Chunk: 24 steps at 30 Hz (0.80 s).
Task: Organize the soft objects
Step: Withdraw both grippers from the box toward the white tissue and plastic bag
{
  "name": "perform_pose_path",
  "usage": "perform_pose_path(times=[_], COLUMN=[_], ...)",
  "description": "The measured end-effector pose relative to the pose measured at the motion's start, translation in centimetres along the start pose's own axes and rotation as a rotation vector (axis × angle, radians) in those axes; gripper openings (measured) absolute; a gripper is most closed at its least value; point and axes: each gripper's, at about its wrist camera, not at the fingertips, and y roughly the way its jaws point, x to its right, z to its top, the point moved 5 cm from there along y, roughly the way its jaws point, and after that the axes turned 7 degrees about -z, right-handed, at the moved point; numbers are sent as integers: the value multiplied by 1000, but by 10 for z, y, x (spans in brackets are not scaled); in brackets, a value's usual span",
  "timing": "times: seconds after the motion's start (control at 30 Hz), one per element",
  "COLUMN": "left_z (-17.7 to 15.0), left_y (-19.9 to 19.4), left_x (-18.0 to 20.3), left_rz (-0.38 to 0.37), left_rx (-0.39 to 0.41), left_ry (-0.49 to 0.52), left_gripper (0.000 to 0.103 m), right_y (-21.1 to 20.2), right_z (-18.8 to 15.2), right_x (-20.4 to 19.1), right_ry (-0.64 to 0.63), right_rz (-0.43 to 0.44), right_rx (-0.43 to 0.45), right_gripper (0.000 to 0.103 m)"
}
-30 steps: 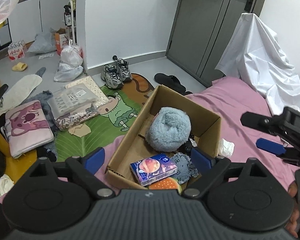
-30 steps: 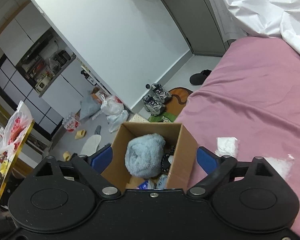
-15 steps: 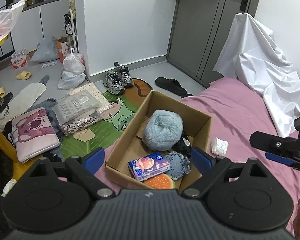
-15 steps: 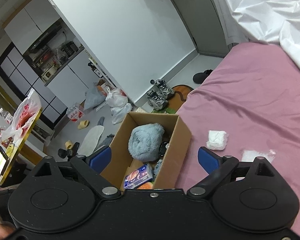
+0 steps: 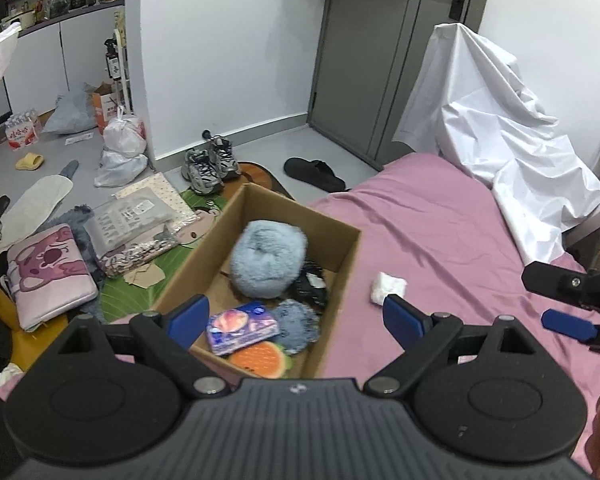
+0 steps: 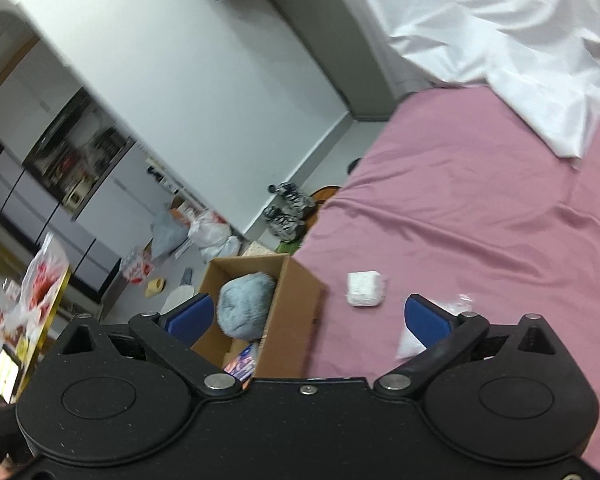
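Note:
A cardboard box sits on the edge of the pink bed. It holds a fluffy blue-grey plush, a smaller grey plush, a black-and-white soft item, a tissue pack and a watermelon-slice toy. A white crumpled soft wad lies on the bed right of the box. A clear plastic bag lies further right. My left gripper is open above the box's near end. My right gripper is open and empty over the bed.
A white sheet drapes over furniture at the bed's far right. On the floor left of the bed lie a pink pouch, packaged goods, sneakers, a black slipper and plastic bags. A grey door stands behind.
Both grippers have pulled back and up from the box, so it looks smaller and further off. The right gripper has swung right, bringing the white wad and plastic bag between its fingers' view.

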Motion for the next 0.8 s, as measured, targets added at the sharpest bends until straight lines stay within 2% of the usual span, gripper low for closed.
perform_pose_path(times=[0.27,0.5,0.6,0.77,0.8], left_z=[-8,-12,-9,-5,-5], left_y=[12,31,40,62,67], left_x=[33,63,71,83,84], left_rz=[-43,-65,-61,-58,-54], left_rx=[-13,-25,-23,-36,-41], left_ry=[-13,0,-10,-24,-29], left_gripper=[93,93,93,92,92], right_y=[-3,9,18,29,32], right_z=[-6,-9,-15,-21,-23], right_x=[37,70,78,89,92], right_ry=[99,272,339,388,401], right_rz=[-26,-18,14,-14,-18], right_rx=[-3,-37,-76,-99,-107], right_gripper=[103,101,98,93,88])
